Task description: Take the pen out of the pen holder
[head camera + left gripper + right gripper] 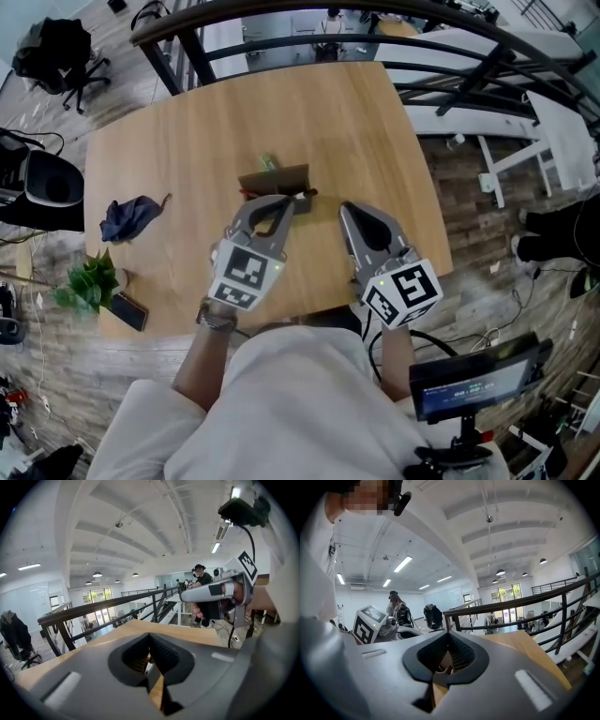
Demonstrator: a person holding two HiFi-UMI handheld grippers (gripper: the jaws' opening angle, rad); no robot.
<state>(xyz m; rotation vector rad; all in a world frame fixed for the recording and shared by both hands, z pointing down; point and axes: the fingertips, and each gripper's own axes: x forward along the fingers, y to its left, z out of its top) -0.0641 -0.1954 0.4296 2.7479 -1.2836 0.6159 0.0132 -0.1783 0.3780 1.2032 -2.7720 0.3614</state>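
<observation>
A brown pen holder (275,177) stands near the middle of the wooden table (187,122), with a green item sticking out of its top. My left gripper (292,200) reaches to the holder's front edge. Its jaws are shut on a thin pen (308,194), which lies level across the tips, with a white sliver of the pen (149,666) showing between the jaws. My right gripper (345,208) hovers just right of the holder, shut and empty. In the right gripper view the brown holder (443,662) shows through the jaw opening.
A dark blue cloth (131,216) lies at the table's left. A small green plant (87,283) and a dark phone (129,310) sit at the front left corner. A black railing (309,19) runs behind the table. A screen (476,382) stands at lower right.
</observation>
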